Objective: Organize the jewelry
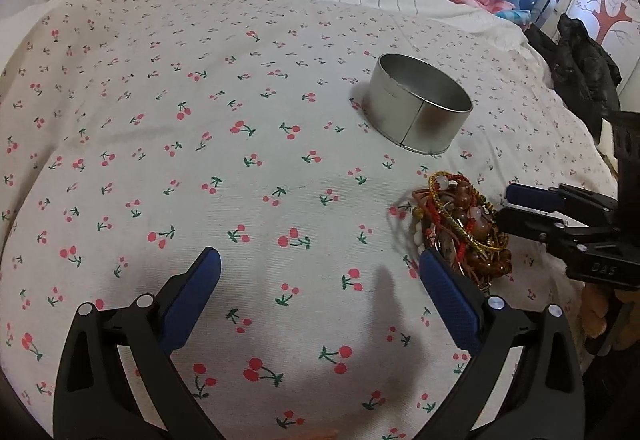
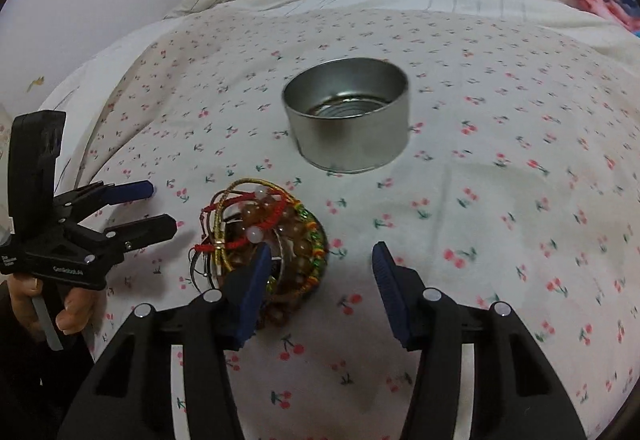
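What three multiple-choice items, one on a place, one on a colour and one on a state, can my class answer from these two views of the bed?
1. Where does the jewelry pile lie?
A. inside the tin
B. on the sheet, nearer the cameras than the tin
C. on the pillow

2. What colour are the gripper pads?
A. blue
B. yellow
C. white

3. How is the tin?
A. lidded
B. tipped over
C. upright, open, nothing in it

Answers:
1 B: the pile rests on the cherry-print sheet, apart from the tin.
2 A: the pads show blue.
3 C: its bare ribbed bottom shows.

Soft dim light, fisheye-warped edges
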### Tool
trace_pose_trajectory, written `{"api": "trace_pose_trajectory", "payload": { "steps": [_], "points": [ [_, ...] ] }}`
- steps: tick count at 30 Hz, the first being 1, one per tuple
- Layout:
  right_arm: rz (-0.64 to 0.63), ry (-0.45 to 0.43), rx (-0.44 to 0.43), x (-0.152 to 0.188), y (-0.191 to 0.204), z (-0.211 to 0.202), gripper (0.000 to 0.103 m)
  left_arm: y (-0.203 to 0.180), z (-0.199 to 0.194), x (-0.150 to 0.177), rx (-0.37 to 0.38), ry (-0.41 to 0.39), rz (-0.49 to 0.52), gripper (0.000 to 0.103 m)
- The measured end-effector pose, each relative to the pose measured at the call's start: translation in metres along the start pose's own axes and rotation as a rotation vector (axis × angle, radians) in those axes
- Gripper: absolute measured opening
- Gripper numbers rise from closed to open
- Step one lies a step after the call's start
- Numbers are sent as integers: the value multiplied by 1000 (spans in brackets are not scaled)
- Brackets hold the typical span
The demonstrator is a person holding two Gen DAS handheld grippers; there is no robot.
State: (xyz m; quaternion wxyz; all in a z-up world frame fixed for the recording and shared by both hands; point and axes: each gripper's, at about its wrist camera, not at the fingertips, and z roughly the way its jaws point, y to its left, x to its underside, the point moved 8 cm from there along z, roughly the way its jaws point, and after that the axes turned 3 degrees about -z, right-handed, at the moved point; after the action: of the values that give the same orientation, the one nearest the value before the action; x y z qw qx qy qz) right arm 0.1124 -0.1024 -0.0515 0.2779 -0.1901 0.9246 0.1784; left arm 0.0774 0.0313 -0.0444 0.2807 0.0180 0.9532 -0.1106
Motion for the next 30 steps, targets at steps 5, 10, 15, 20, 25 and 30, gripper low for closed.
{"api": "trace_pose_trajectory", "payload": {
  "steps": [5, 10, 15, 20, 25, 30],
  "points": [
    [15, 42, -72, 1, 4, 16, 25, 2, 2, 2, 4, 10, -7, 96],
    [59, 1, -113, -3, 1, 5, 10, 1, 3, 2, 6, 12, -4, 96],
    [76, -53, -111, -9, -1, -11, 7, 2, 6, 3, -2, 17, 5, 96],
    [100, -102, -110, -14, -7, -24, 7, -1, 5, 3, 9, 11, 7, 96],
    [173, -133, -27, -15, -35, -37, 7, -13, -3, -2, 75, -31, 26, 96],
    [267, -91, 135, -1, -78, -36, 7, -35, 0, -8, 183, -19, 59, 96]
  ]
}}
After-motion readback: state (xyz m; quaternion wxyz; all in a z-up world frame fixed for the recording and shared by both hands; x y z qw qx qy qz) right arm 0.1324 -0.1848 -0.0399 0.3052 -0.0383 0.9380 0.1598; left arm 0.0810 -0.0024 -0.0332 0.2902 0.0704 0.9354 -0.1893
